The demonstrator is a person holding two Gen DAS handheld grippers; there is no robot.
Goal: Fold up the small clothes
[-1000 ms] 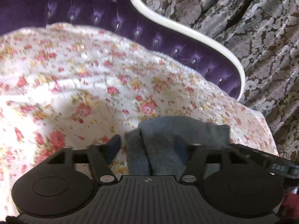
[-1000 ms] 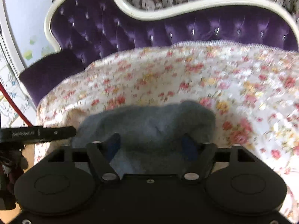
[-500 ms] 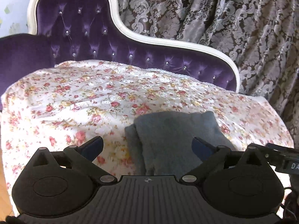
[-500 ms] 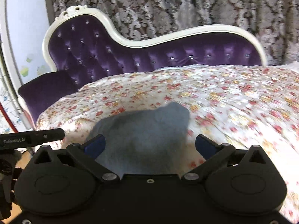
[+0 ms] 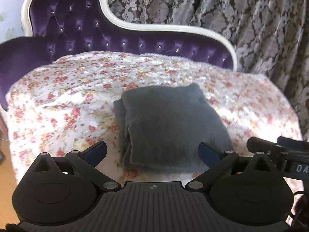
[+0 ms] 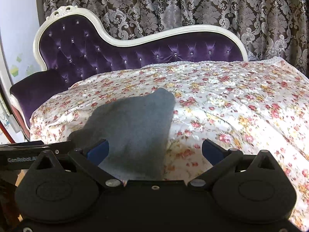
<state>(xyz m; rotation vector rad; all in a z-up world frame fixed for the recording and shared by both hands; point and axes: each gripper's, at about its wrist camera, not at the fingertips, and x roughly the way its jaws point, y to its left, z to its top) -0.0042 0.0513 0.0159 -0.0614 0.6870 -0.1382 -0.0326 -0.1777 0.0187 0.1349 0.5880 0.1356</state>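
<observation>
A folded grey garment (image 5: 168,123) lies on the floral sheet (image 5: 63,100) near its front edge. It also shows in the right wrist view (image 6: 133,129). My left gripper (image 5: 152,152) is open and empty, held back above the garment's near edge. My right gripper (image 6: 155,151) is open and empty, with its left blue pad (image 6: 97,152) over the garment and its right pad over the sheet. Neither gripper touches the cloth. The right gripper's body shows at the right edge of the left wrist view.
The sheet covers a purple tufted chaise (image 6: 119,52) with a white frame. Patterned curtains (image 6: 193,5) hang behind it. The sheet (image 6: 241,106) extends to the right of the garment. The floor shows at the left edge (image 5: 5,174).
Both grippers opened, let go of the grey garment and pulled back and up from it. The garment now lies folded on the sheet.
</observation>
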